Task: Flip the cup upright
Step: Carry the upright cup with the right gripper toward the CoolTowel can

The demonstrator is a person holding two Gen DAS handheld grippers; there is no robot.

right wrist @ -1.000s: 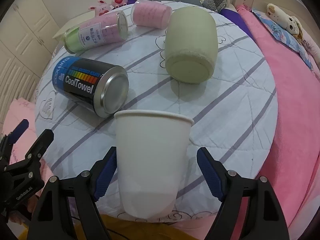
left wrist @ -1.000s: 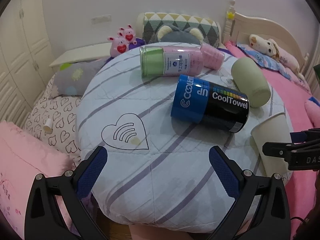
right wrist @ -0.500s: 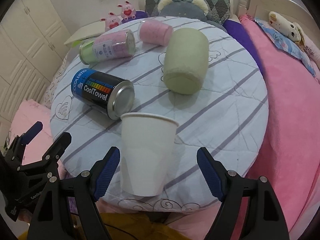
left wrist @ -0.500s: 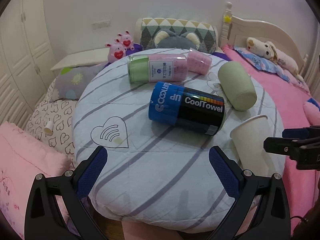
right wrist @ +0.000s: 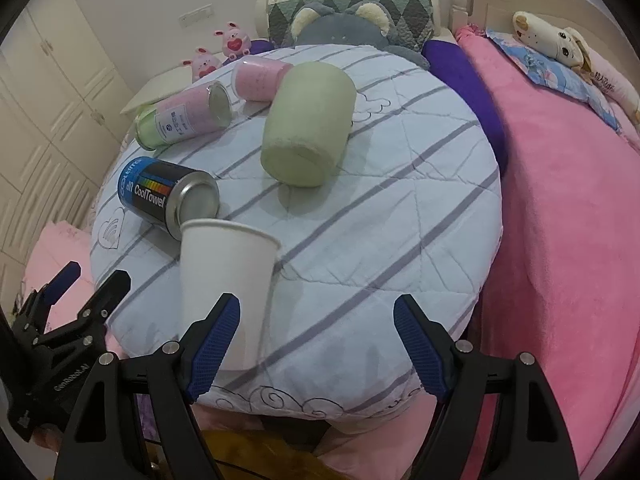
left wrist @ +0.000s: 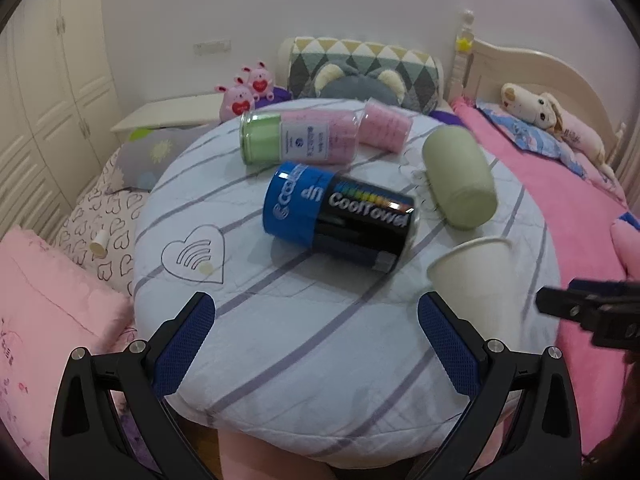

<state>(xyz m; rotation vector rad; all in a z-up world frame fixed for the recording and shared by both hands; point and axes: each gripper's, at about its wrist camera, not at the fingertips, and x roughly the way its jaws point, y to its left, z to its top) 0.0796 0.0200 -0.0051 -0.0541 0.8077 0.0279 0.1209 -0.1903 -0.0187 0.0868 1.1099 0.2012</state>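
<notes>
Left wrist view: the left gripper (left wrist: 316, 336) is spread wide and holds nothing above a round quilted tabletop (left wrist: 280, 344); the paper cup (left wrist: 478, 284) stands mouth-up near the right edge, beside a blue-black can (left wrist: 340, 218). Right wrist view: the right gripper (right wrist: 316, 344) gapes wide, the cup (right wrist: 226, 280) just beside its left finger (right wrist: 212, 344), a green roll (right wrist: 308, 124) beyond.

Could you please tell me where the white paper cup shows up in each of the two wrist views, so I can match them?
Left wrist view: the white paper cup is at lower right, near the round cushion's right edge.
Right wrist view: the white paper cup is at lower left of centre, just beyond the right gripper's left finger.
Shared landmark: the CoolTowel can lying beside the cup's rim.
</notes>
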